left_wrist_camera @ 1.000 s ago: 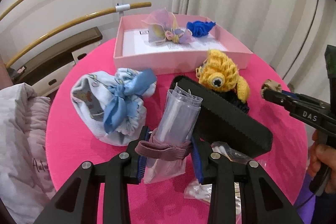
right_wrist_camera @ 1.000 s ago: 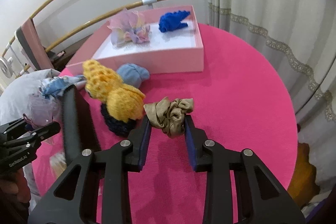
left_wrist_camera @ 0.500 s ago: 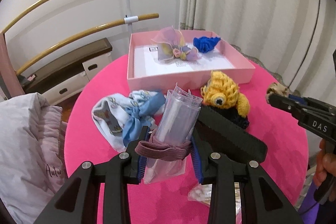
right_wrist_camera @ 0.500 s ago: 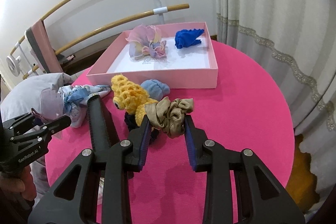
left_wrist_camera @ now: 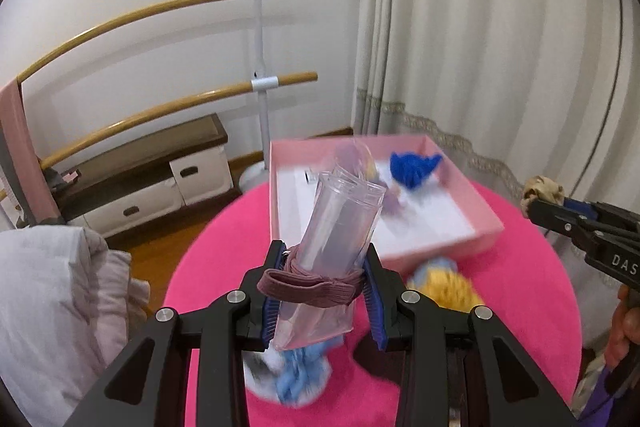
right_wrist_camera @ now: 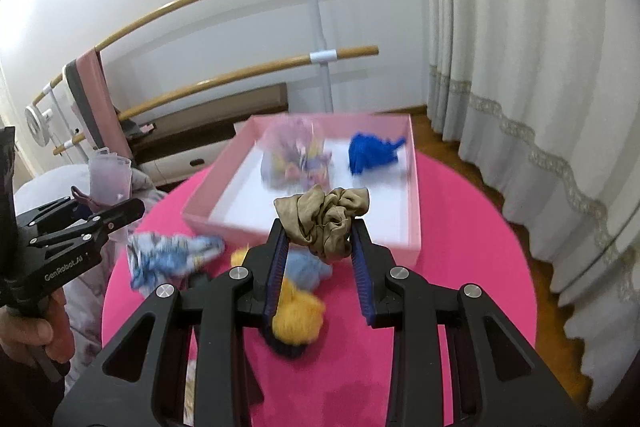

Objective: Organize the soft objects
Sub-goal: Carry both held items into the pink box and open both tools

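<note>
My left gripper (left_wrist_camera: 322, 287) is shut on a clear plastic bag (left_wrist_camera: 336, 239) with a mauve hair band (left_wrist_camera: 308, 291) round it, held above the pink table (left_wrist_camera: 532, 299). My right gripper (right_wrist_camera: 320, 251) is shut on a tan satin scrunchie (right_wrist_camera: 324, 217), held above the near rim of the pink box (right_wrist_camera: 414, 203). The box also shows in the left wrist view (left_wrist_camera: 472, 223). It holds a blue knitted piece (right_wrist_camera: 372, 153) and a pastel organza bow (right_wrist_camera: 296, 157). A yellow crochet toy (right_wrist_camera: 298, 319), a light blue piece (right_wrist_camera: 306, 267) and a blue-printed cloth bundle (right_wrist_camera: 172, 255) lie on the table.
A wooden double barre (left_wrist_camera: 160, 11) and a low bench (left_wrist_camera: 148, 167) stand behind the table. Cream curtains (right_wrist_camera: 520, 47) hang at the right. A grey-white garment (left_wrist_camera: 52, 303) lies left of the table. The motion blurs the table items.
Both grippers have risen and moved toward the pink box, each still holding its item. The table items now sit lower and nearer in both views.
</note>
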The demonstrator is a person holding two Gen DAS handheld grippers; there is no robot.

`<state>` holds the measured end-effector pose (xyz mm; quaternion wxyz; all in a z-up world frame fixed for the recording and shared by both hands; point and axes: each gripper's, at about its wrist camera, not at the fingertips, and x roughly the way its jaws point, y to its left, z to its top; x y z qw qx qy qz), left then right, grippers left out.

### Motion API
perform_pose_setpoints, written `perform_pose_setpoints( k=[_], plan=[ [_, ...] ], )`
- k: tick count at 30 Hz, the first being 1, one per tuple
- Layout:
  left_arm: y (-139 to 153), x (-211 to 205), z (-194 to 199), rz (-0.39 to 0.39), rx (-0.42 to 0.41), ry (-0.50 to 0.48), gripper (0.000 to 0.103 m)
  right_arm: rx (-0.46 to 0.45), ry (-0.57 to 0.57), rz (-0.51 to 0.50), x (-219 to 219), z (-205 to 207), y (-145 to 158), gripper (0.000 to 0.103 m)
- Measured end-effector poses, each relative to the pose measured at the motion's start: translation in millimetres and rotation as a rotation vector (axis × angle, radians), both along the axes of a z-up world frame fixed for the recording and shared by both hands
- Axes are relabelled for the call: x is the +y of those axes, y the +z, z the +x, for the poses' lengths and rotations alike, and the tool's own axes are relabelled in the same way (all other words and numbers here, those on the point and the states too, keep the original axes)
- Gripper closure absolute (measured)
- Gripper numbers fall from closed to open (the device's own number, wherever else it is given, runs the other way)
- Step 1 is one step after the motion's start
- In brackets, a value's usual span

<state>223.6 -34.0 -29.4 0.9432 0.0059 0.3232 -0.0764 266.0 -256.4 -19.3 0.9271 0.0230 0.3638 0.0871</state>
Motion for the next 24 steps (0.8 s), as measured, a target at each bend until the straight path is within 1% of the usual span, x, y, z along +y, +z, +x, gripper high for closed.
perform_pose_setpoints(
  k=[3,8,11,17,21,24],
  plan=[
    [8.2,7.5,20.7,-0.027,-0.008,0.011,0.07,-0.009,0.017,0.004,2.1,17.8,8.9,0.074],
    [14.6,12.7,67.4,-0.03,0.0,0.03,0.07,-0.003,0.038,0.018,6.6,56.4,15.8,0.074],
    [15.6,14.4,100.2,-0.037,0.015,0.04,0.07,0.016,0.048,0.024,10.5,88.3,15.5,0.074],
    [11.0,4.7,167.8,-0.04,0.075,0.037,0.07,0.096,0.056,0.04,13.0,146.6,-1.7,0.074],
    [1.8,-1.2,215.0,-0.044,0.125,0.028,0.07,0.15,0.052,0.045,12.8,175.0,-16.9,0.074],
    [2.1,-2.0,242.3,-0.047,0.148,0.031,0.07,0.183,0.05,0.046,13.1,192.6,-27.3,0.074]
  ],
)
